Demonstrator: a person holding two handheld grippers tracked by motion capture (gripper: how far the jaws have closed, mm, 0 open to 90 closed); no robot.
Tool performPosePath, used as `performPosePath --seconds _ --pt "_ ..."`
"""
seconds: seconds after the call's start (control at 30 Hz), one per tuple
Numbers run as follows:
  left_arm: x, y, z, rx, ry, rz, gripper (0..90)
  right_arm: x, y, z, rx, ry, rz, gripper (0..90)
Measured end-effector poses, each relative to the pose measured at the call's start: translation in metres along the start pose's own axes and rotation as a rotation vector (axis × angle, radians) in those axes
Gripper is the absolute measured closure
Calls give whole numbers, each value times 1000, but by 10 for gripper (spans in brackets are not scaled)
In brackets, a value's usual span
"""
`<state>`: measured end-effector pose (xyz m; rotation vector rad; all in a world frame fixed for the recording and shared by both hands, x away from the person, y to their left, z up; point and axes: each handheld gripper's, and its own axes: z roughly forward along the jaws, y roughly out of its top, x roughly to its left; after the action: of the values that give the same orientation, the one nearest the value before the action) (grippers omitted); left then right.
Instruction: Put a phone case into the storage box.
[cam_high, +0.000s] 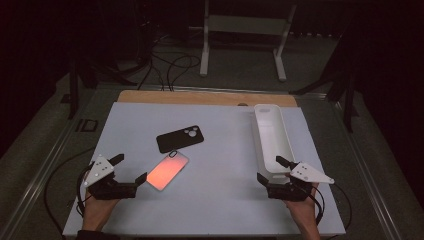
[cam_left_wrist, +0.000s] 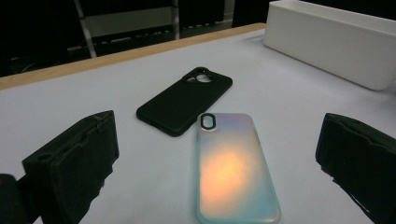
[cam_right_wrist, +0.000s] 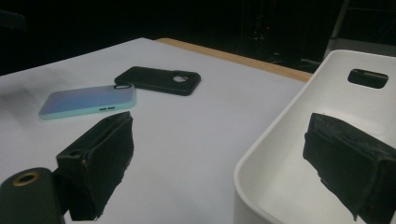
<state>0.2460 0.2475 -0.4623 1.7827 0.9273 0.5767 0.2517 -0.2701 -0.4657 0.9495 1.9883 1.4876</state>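
Observation:
A black phone case lies back-up near the middle of the white mat. Just in front of it lies an iridescent phone case, glowing orange to teal. My left gripper is open close to the iridescent case's near end, its jaws wide on either side and touching nothing. My right gripper is open at the near end of a long white bin. One jaw hangs over the bin's inside and the other is outside its wall.
The white mat covers a wooden tabletop whose far edge shows. The bin holds nothing that I can see. Cables and a white frame lie on the dark floor beyond the table.

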Motion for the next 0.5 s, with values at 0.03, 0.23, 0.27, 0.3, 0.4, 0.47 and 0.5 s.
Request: performPosePath --seconds 0.03,0.23,0.27,0.3,0.4,0.47,0.5 --pt "0 0 0 3 -2 2 0 0 0 0 0 0 0 86" --pt "0 0 0 7 2 0 0 0 1 -1 0 -9 -2 86" --pt "0 0 0 8 2 -3 0 0 1 -1 0 -9 -2 86" --pt "0 1 0 7 2 -4 0 0 0 -1 1 -11 -2 86" --pt "0 1 0 6 7 -2 0 1 0 -1 1 -9 -1 86" --pt "-1 1 1 12 10 -4 0 1 0 0 1 -8 -2 86" --pt "-1 1 1 12 10 -4 0 1 0 0 1 -8 -2 86"
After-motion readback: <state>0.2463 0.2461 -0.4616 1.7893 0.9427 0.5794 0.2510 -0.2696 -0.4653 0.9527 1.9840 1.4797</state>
